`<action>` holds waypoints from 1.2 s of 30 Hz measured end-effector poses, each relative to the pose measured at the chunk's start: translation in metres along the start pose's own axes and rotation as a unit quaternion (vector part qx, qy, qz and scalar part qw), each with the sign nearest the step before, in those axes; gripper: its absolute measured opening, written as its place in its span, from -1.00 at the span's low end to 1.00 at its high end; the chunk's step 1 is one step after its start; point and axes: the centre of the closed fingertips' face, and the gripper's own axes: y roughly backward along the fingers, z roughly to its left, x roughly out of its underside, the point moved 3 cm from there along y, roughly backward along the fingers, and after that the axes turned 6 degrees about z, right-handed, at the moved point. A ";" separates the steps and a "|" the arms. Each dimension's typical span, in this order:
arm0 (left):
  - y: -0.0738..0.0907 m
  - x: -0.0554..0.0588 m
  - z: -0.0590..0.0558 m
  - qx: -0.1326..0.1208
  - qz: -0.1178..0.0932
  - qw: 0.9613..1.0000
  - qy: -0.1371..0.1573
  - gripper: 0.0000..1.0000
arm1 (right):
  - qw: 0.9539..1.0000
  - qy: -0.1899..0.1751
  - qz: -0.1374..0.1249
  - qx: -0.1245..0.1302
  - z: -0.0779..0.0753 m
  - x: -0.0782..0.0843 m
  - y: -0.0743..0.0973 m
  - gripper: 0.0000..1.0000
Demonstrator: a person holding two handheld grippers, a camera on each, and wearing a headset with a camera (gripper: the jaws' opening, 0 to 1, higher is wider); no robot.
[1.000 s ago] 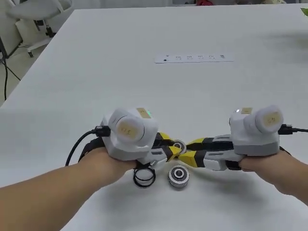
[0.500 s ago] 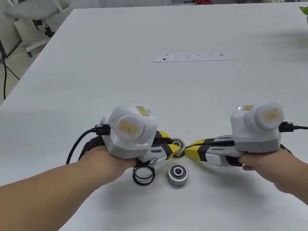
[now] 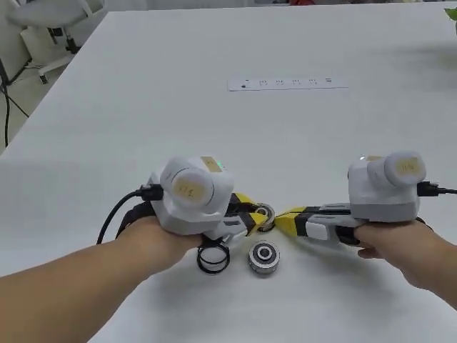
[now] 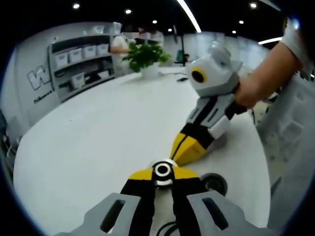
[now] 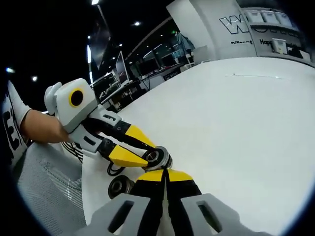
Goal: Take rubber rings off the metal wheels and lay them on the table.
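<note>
My left gripper point(image 3: 257, 218) is shut on a small metal wheel point(image 3: 265, 214), held just above the table; in the left gripper view the wheel point(image 4: 163, 171) sits between the yellow jaw tips. My right gripper point(image 3: 280, 216) points at that wheel from the right, a short gap away, with its jaws pressed together point(image 5: 165, 173) and nothing visible between them. A second metal wheel point(image 3: 264, 258) lies flat on the white table point(image 3: 214, 128) in front of the grippers. A loose black rubber ring point(image 3: 213, 258) lies to its left, beside my left hand.
A white power strip point(image 3: 288, 84) lies across the middle of the table farther back. An office chair point(image 3: 50, 21) stands off the table's far left corner. A potted plant point(image 4: 145, 54) sits at a far table edge.
My right gripper has drawn back to the right, away from the wheel held in the left gripper. The left gripper, the table wheel and the ring have stayed put.
</note>
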 end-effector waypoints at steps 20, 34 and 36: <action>-0.001 0.000 -0.001 -0.008 -0.002 1.000 0.001 -0.77 | 0.995 -0.079 -0.053 -0.014 0.004 -0.015 0.003 -1.00; -0.001 0.000 -0.001 -0.011 0.001 1.000 -0.007 -0.77 | 0.996 -0.074 -0.041 -0.038 0.010 -0.016 0.003 -1.00; -0.001 -0.001 -0.002 -0.008 0.000 1.000 -0.007 -0.77 | 0.996 -0.073 -0.037 -0.043 0.013 -0.017 0.003 -1.00</action>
